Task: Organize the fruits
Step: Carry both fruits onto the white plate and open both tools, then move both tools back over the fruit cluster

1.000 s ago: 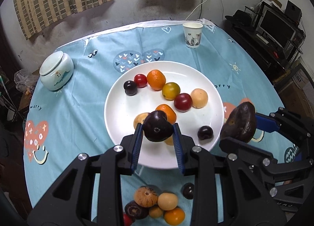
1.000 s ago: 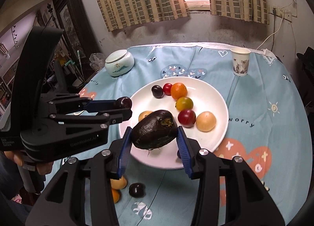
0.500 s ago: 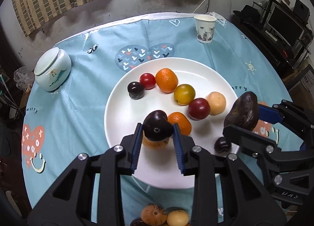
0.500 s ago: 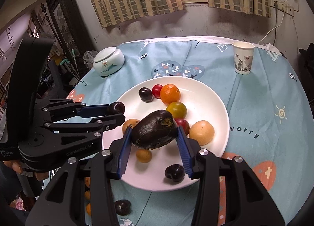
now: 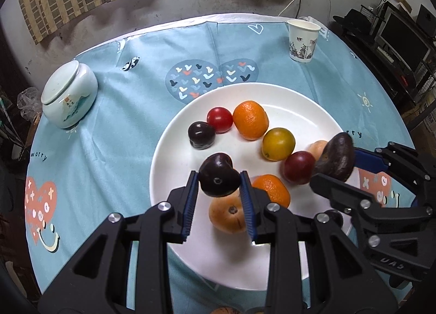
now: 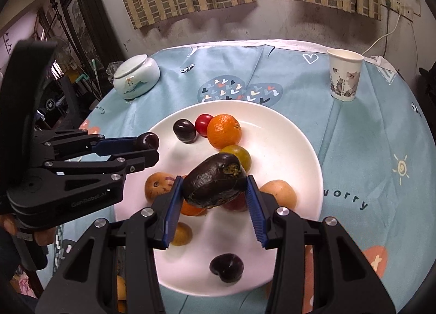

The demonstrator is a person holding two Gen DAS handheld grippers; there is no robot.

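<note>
A white plate (image 5: 299,101) on the blue tablecloth holds several fruits: oranges, a red tomato, dark plums, yellow and tan ones. My left gripper (image 5: 219,181) is shut on a dark plum (image 5: 218,176) and holds it above the plate's near left part. My right gripper (image 6: 214,187) is shut on a dark avocado (image 6: 215,183) above the plate's middle (image 6: 286,136). The right gripper with its avocado (image 5: 336,157) shows at the right of the left wrist view. The left gripper with its plum (image 6: 147,140) shows at the left of the right wrist view.
A paper cup (image 5: 302,39) stands at the far right of the table. A white lidded jar (image 5: 68,95) stands at the far left. Loose fruits (image 6: 121,289) lie on the cloth near the plate's front edge. A desk with a monitor (image 5: 403,41) is off the table's right side.
Both grippers have moved forward over the plate with their fruits still held. The loose fruits on the cloth have slid almost out of the left wrist view.
</note>
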